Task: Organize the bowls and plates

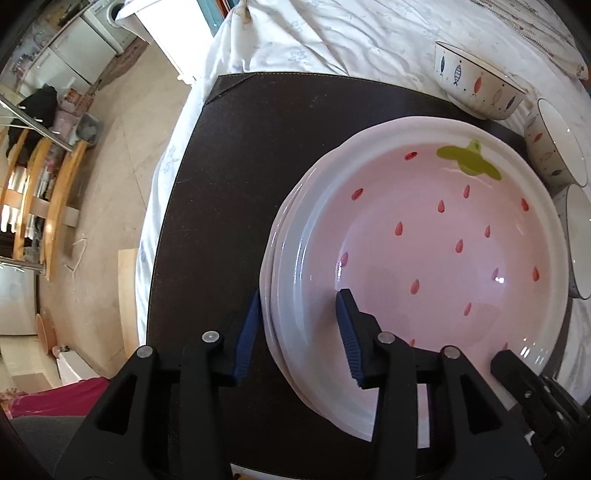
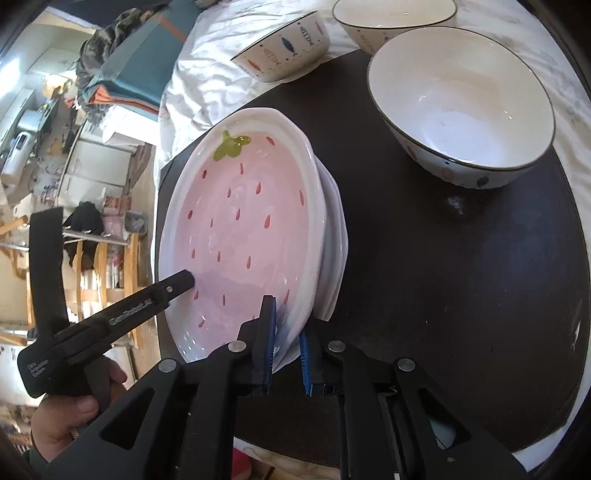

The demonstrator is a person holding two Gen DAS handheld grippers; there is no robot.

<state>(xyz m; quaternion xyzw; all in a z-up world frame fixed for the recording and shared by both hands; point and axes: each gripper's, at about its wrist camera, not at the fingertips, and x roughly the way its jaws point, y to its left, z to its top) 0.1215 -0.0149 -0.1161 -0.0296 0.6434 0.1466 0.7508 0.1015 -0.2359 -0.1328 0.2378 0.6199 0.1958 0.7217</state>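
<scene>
You can't count the plates (image 1: 275, 258) stacked under the pink plate (image 1: 424, 236); only their rims show. In the left wrist view the frame's right edge cuts off two bowls (image 1: 554, 147), and the right gripper (image 1: 524, 387) shows only as a black tip. In the right wrist view the farthest bowl (image 2: 391, 18) runs off the top, and the lettering on the left gripper (image 2: 133, 314) is too small to read.

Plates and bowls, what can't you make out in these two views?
- Stack of plates under the strawberry plate: count unclear, only edges show.
- Third bowl: cut off by left-wrist frame edge.
- Right gripper pad contact: hidden behind the rim.
</scene>
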